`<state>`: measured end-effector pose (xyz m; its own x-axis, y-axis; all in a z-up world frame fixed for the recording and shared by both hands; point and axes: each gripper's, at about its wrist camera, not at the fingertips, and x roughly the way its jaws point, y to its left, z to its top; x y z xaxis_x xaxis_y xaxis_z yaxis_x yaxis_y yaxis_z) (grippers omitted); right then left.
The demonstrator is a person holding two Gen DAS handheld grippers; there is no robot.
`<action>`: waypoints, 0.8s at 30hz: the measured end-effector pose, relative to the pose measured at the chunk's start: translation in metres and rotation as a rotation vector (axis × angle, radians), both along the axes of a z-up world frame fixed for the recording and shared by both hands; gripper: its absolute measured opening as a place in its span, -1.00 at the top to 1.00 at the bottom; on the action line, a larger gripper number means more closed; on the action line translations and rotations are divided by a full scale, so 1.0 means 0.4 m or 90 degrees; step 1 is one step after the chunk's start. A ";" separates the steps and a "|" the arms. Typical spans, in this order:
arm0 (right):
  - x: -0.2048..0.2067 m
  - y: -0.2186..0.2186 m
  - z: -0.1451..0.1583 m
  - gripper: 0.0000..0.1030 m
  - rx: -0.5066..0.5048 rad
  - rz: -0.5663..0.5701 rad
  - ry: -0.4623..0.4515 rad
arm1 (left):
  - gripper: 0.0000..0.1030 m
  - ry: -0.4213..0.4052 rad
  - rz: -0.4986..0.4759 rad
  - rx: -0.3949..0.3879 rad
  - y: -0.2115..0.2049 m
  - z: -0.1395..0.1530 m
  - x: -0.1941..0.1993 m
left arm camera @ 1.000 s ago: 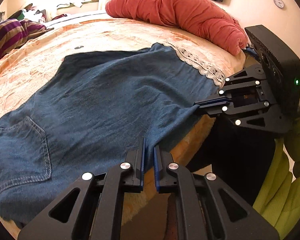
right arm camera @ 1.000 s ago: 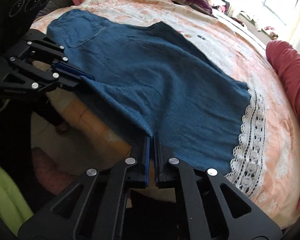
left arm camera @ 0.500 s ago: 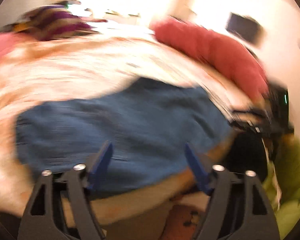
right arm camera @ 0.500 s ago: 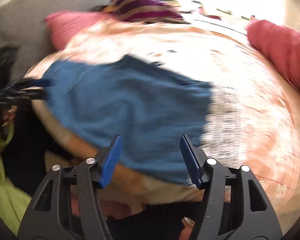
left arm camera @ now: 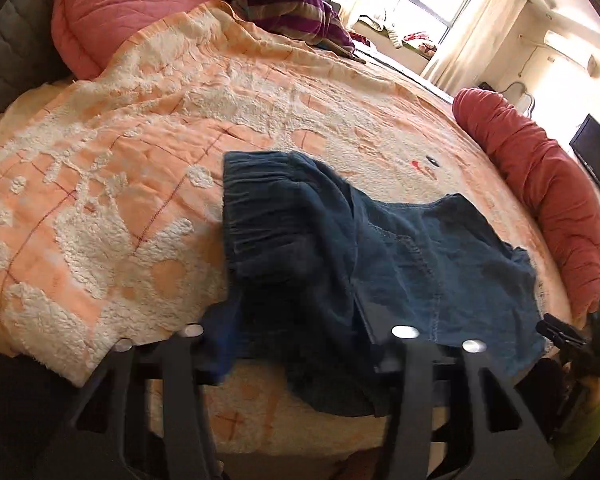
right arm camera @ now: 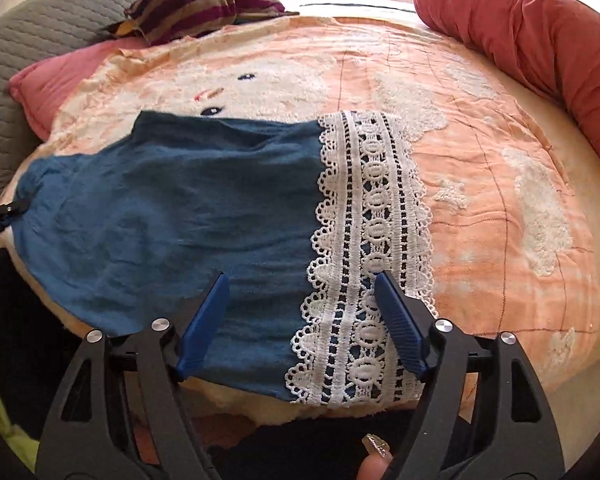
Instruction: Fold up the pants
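Observation:
Blue denim pants (left arm camera: 360,264) lie on the peach bedspread (left arm camera: 140,128) near the bed's front edge. Their gathered waistband (left arm camera: 260,200) faces my left gripper (left arm camera: 296,344), which is open; its fingers sit wide apart at the waist end, partly hidden in shadow. In the right wrist view the pants (right arm camera: 172,216) end in a white lace hem (right arm camera: 372,240). My right gripper (right arm camera: 304,316) is open with its blue pads (right arm camera: 204,320) on either side of the hem's near edge. The left gripper's tip (right arm camera: 4,216) shows at the far left.
A long red bolster (left arm camera: 540,184) runs along the bed's right side, also seen in the right wrist view (right arm camera: 532,28). A pink pillow (left arm camera: 112,12) and a striped cushion (right arm camera: 204,8) lie at the head. A grey quilted headboard (right arm camera: 32,60) stands behind.
Both grippers let go of the pants' near edge, opened wide and swung apart, the left to the waistband end and the right to the lace hem.

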<state>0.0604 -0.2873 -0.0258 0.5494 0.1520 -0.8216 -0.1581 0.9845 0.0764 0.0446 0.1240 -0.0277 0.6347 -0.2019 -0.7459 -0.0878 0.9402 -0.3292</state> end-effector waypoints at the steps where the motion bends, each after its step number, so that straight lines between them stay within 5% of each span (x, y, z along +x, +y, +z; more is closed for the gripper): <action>1: -0.002 0.013 -0.004 -0.34 -0.003 0.001 0.001 | 0.18 -0.003 -0.002 -0.011 0.011 0.006 -0.002; 7: -0.002 0.014 -0.010 -0.37 -0.013 0.006 0.007 | 0.13 0.026 -0.017 0.040 0.023 -0.012 -0.001; 10: 0.001 0.019 -0.013 -0.40 -0.023 0.009 0.011 | -0.11 0.025 -0.006 0.037 0.032 -0.012 -0.007; 16: -0.013 0.014 0.011 -0.45 -0.007 0.006 -0.020 | -0.39 -0.086 0.024 0.094 0.033 0.120 -0.051; 18: -0.023 0.007 0.036 -0.45 0.023 0.001 -0.055 | -0.56 -0.125 0.005 0.104 0.010 0.175 -0.048; 24: 0.021 0.003 0.075 -0.45 0.050 -0.018 -0.101 | -0.57 -0.154 -0.126 0.066 -0.134 0.228 0.060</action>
<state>0.0689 -0.2863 0.0042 0.6762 0.1951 -0.7104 -0.1471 0.9806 0.1293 0.0685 0.0703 0.0636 0.7524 -0.2691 -0.6012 0.1686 0.9610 -0.2192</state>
